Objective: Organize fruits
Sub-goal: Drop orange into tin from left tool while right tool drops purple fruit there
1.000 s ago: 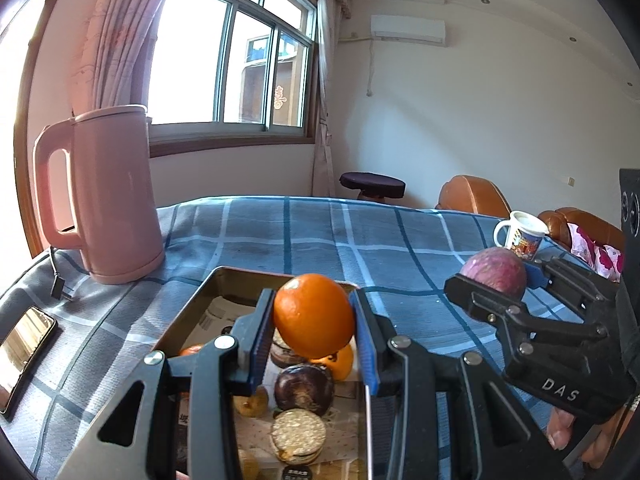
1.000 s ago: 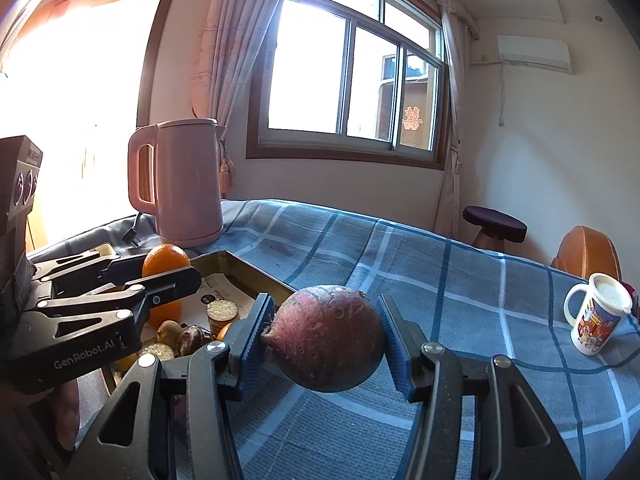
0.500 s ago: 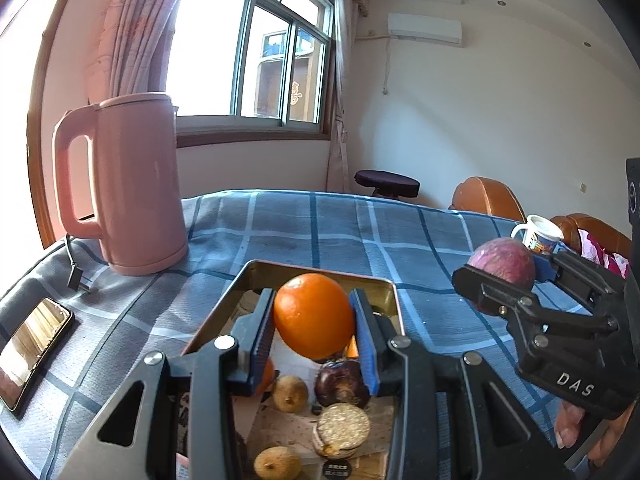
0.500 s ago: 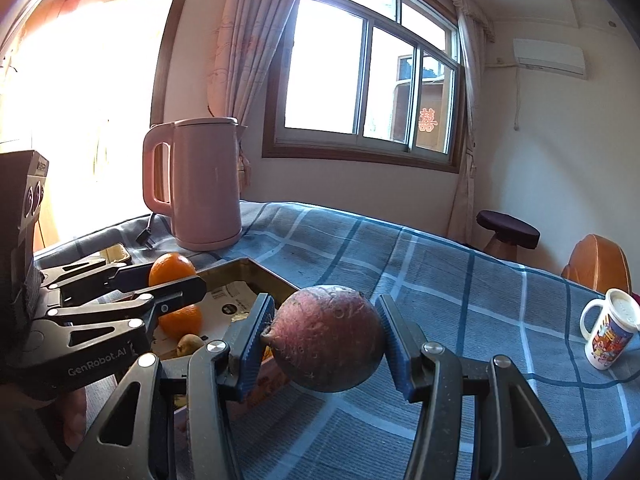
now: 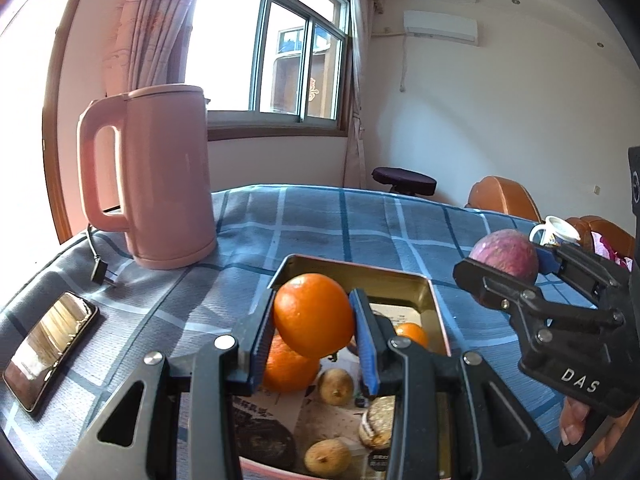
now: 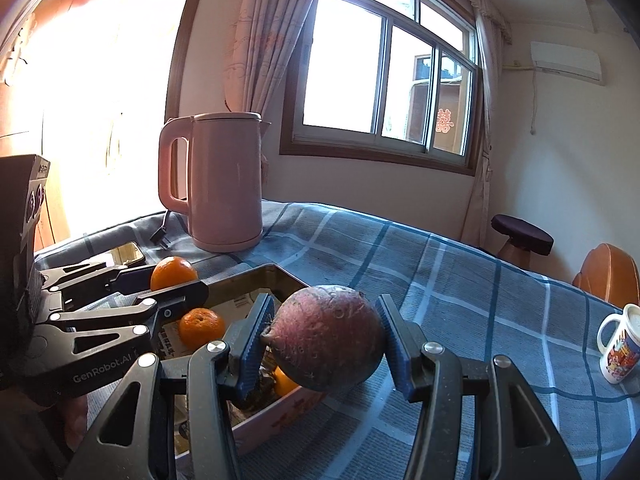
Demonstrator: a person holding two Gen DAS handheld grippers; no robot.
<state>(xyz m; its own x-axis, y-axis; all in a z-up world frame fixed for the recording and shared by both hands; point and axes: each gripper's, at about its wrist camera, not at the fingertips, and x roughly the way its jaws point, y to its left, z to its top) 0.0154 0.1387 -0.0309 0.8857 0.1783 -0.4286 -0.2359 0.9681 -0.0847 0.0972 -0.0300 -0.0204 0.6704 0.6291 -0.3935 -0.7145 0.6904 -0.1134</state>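
Orange fruit is clamped between the blue-padded fingers of the left gripper (image 5: 314,322), and this orange (image 5: 314,316) is held above the near part of a gold metal tin (image 5: 404,282) that rests on the blue checked cloth of the surface (image 5: 320,220). Inside the tin, on printed paper, a second orange (image 5: 288,368) is seen directly below the held one, a smaller orange (image 5: 412,334) lies toward the right wall, and two brownish fruits (image 5: 336,386) and a round gold-wrapped item (image 5: 376,422) lie nearer the camera. The right gripper (image 6: 324,338) is closed on a purple-red round fruit (image 6: 326,338), which is held over the tin's right rim, partly above the cloth. In the left view that fruit and gripper are seen to the right of the tin, raised off the cloth. A pink kettle (image 5: 160,176) stands at the far left of the surface, with its plug (image 5: 100,272) lying beside it and a phone (image 5: 48,354) lying flat at the near left. A printed mug (image 6: 620,346) stands at the far right.
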